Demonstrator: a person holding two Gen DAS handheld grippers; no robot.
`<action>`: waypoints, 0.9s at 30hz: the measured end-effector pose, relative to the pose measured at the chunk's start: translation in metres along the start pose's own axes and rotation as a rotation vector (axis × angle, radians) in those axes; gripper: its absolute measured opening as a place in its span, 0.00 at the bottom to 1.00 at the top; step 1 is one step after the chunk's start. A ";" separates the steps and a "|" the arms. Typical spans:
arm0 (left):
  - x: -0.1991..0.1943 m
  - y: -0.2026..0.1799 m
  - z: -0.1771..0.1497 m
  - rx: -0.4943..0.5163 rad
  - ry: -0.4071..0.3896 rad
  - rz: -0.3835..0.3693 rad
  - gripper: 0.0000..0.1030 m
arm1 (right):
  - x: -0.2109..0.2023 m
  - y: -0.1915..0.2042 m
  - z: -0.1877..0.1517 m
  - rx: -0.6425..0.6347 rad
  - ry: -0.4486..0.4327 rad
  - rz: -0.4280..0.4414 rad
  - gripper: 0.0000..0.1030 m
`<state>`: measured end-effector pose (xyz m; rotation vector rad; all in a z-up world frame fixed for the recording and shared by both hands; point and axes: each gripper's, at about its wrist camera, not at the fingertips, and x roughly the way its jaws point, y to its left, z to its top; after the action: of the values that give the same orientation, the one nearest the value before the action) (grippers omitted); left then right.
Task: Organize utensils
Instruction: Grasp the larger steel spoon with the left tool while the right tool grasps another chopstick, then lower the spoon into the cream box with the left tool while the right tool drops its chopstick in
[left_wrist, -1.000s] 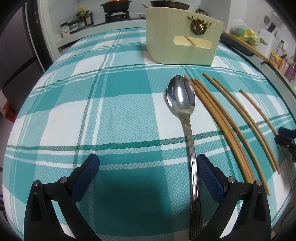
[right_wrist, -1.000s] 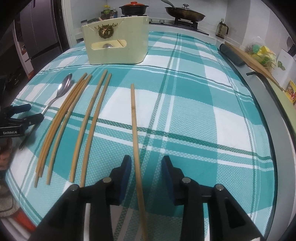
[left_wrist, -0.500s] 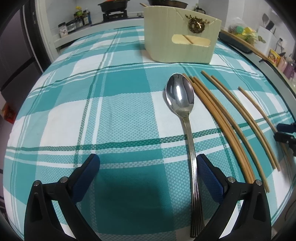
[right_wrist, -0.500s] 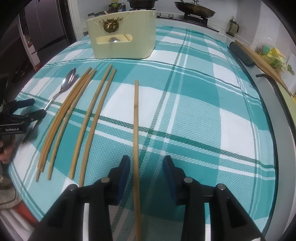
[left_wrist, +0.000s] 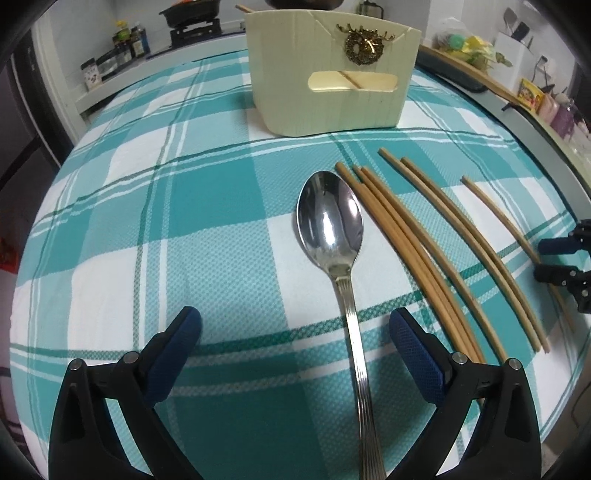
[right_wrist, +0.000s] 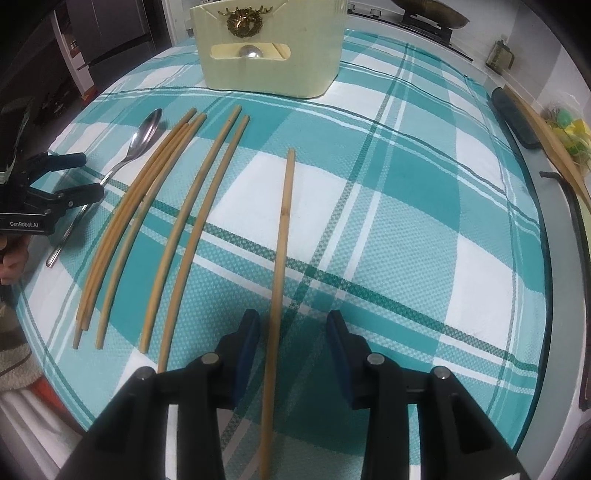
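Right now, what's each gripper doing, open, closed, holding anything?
Left gripper: open, holding nothing, straddling the spoon handle.
Right gripper: open, holding nothing, straddling the lone chopstick.

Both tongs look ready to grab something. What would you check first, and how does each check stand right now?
1. Right tongs open around the lone chopstick: ok.
2. Left tongs open, spoon handle between the fingers: ok.
3. The five other chopsticks outside both grips: ok.
4. Cream holder upright: ok.
5. Free room inside the holder: cannot tell.
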<state>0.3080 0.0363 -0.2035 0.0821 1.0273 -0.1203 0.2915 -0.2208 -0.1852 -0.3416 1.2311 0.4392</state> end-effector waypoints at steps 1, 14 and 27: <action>0.004 -0.002 0.004 0.008 0.003 0.002 0.98 | 0.001 0.001 0.002 -0.006 0.002 0.000 0.37; 0.024 -0.010 0.040 -0.007 -0.001 -0.042 0.78 | 0.021 -0.002 0.055 -0.037 0.002 0.038 0.37; -0.005 -0.003 0.044 -0.035 -0.095 -0.088 0.40 | 0.026 -0.012 0.084 0.043 -0.052 0.076 0.06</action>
<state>0.3421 0.0280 -0.1769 -0.0010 0.9383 -0.1848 0.3740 -0.1871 -0.1843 -0.2457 1.2041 0.4838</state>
